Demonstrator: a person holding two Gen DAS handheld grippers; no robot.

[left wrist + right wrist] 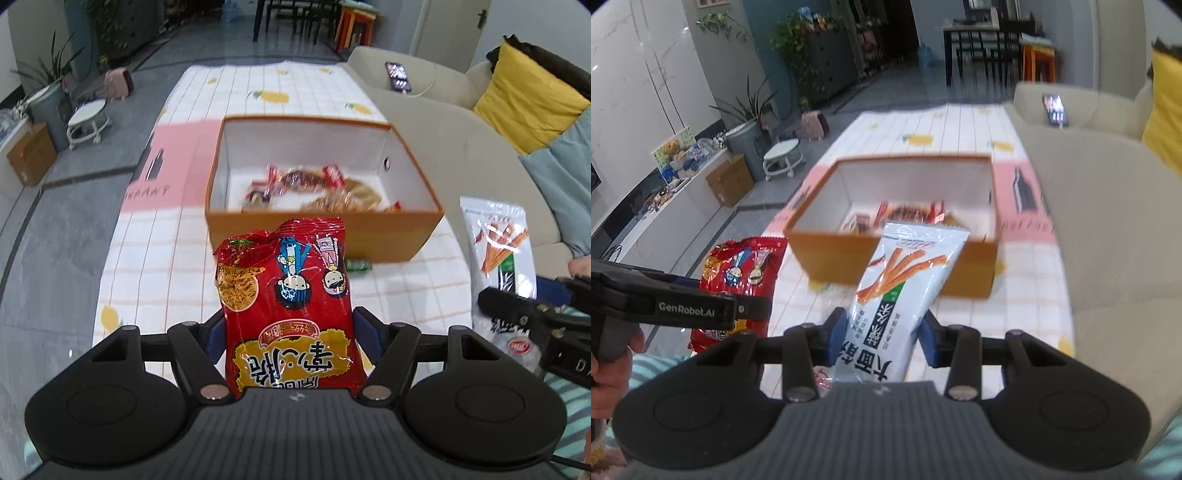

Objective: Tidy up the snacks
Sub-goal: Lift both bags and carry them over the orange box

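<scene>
My left gripper (pixel 290 334) is shut on a red noodle snack bag (pixel 286 295), held upright above the table in front of the orange box (pixel 317 230). The box is open, white inside, and holds several small wrapped snacks (pixel 314 186). My right gripper (pixel 882 334) is shut on a white spicy-strip bag (pixel 901 280), held just short of the box's (pixel 831 251) near wall. The red bag (pixel 738 273) shows at the left of the right wrist view. The white bag (pixel 498 243) shows at the right of the left wrist view.
The table has a white checked cloth with lemon prints (pixel 162 266). A small green packet (pixel 357 266) lies by the box's near wall. A beige sofa (pixel 461 140) with a phone (pixel 398 75) and a yellow cushion (pixel 524 103) runs along the right.
</scene>
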